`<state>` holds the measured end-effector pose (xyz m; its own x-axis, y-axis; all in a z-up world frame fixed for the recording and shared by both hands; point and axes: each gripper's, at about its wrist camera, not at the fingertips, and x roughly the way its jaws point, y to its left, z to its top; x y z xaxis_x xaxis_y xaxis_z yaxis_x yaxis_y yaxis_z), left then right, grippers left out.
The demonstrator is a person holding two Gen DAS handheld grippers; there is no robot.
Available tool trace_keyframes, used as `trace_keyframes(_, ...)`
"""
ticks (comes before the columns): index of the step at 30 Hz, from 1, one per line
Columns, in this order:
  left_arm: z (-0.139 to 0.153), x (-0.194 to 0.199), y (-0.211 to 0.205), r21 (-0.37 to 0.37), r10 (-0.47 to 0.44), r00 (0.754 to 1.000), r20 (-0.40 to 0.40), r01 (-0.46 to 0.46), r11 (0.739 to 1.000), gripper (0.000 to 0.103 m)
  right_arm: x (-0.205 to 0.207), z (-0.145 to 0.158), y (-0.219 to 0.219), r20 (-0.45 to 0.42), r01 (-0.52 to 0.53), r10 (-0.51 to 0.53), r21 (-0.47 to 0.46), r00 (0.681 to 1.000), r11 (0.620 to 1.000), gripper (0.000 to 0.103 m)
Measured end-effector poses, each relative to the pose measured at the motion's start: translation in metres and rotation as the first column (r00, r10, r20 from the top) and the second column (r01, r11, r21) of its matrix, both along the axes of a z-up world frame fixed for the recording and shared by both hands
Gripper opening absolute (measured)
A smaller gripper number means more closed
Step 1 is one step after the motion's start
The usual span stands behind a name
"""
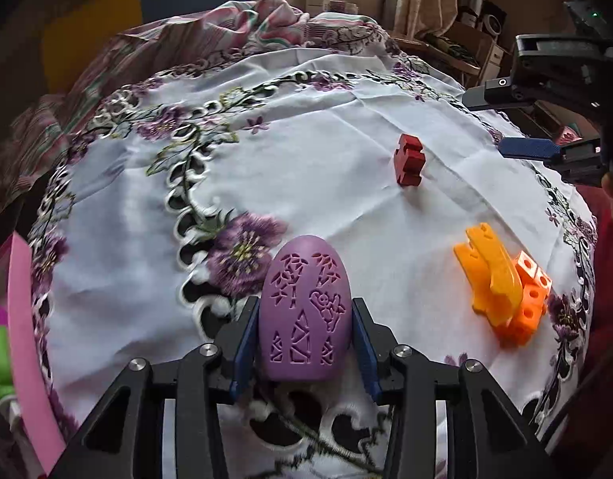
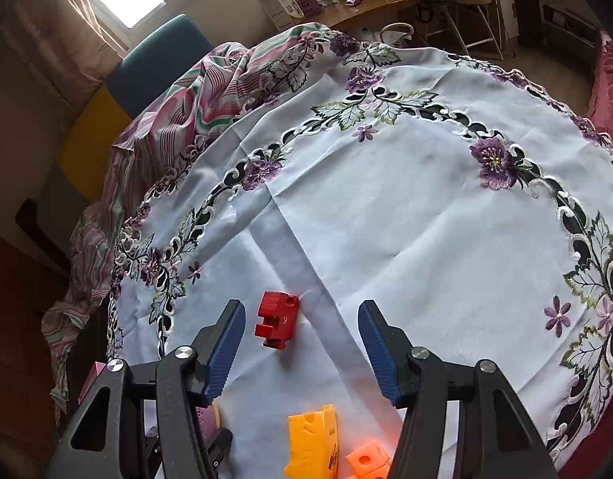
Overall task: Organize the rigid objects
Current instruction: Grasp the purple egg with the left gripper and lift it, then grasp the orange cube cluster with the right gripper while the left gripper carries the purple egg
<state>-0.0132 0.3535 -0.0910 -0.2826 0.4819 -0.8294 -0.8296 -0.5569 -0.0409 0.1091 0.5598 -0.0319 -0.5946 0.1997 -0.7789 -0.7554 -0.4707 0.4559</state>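
Item: purple egg-shaped shell (image 1: 305,311), domed, matte plastic with cut-out figures. It lies at 6 o'clock in the left wrist view on the embroidered tablecloth (image 1: 306,151). Judged light, stiff and hollow; the curved flanks may slip, so it is best taken across its widest middle. The left gripper (image 1: 304,341) has its blue ribbed pads against both flanks, apparently clamped, though firm contact is hard to confirm.

Item: red notched block (image 2: 277,324), hard and angular, lying between the spread fingers of the right gripper (image 2: 302,353), untouched; its flat faces suit pinching.

Item: orange pieces (image 1: 502,283) at 4 o'clock, rigid and perforated.
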Motion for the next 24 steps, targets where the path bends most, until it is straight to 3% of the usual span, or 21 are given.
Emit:
trace_keyframes(7, -0.004, 0.007, -0.030, 0.078, 0.049, 0.999, -0.010, -0.048, 0.996, 0.044, -0.002, -0.005, -0.001, 0.003, -0.019, 0.019, -0.030, 1.000, 0.999, 0.052)
trace_keyframes(11, -0.005, 0.010, -0.029, 0.073, 0.043, 0.999, -0.027, -0.041, 0.996, 0.044, -0.012, -0.022, -0.009, 0.046, -0.095, 0.102, -0.127, 0.994, 0.987, 0.051)
trace_keyframes(14, -0.005, 0.010, -0.030, 0.077, 0.039, 0.999, -0.032, -0.036, 0.996, 0.044, -0.016, -0.021, -0.020, 0.081, -0.179, 0.191, -0.139, 0.978, 0.974, 0.051)
trace_keyframes(16, -0.005, 0.009, -0.031, 0.083, 0.040, 0.999, -0.027, -0.037, 0.996, 0.044, -0.019, -0.017, -0.034, 0.174, -0.269, 0.286, -0.118, 0.942, 0.956, 0.051)
trace_keyframes(19, -0.006, 0.008, -0.033, 0.093, 0.040, 0.999, -0.014, -0.039, 0.995, 0.044, -0.016, -0.013, -0.052, 0.293, -0.392, 0.404, -0.103, 0.866, 0.914, 0.066)
trace_keyframes(20, -0.006, 0.007, -0.033, 0.095, 0.041, 0.999, -0.010, -0.039, 0.995, 0.044, -0.015, -0.013, -0.058, 0.326, -0.433, 0.441, -0.103, 0.836, 0.896, 0.075)
trace_keyframes(22, -0.005, 0.006, -0.033, 0.095, 0.042, 0.999, -0.002, -0.042, 0.995, 0.044, -0.015, -0.014, -0.068, 0.380, -0.510, 0.512, -0.114, 0.770, 0.853, 0.082)
trace_keyframes(24, -0.003, 0.005, -0.035, 0.095, 0.051, 0.999, 0.013, -0.052, 0.994, 0.044, -0.018, -0.019, -0.079, 0.449, -0.569, 0.556, -0.121, 0.700, 0.814, 0.082)
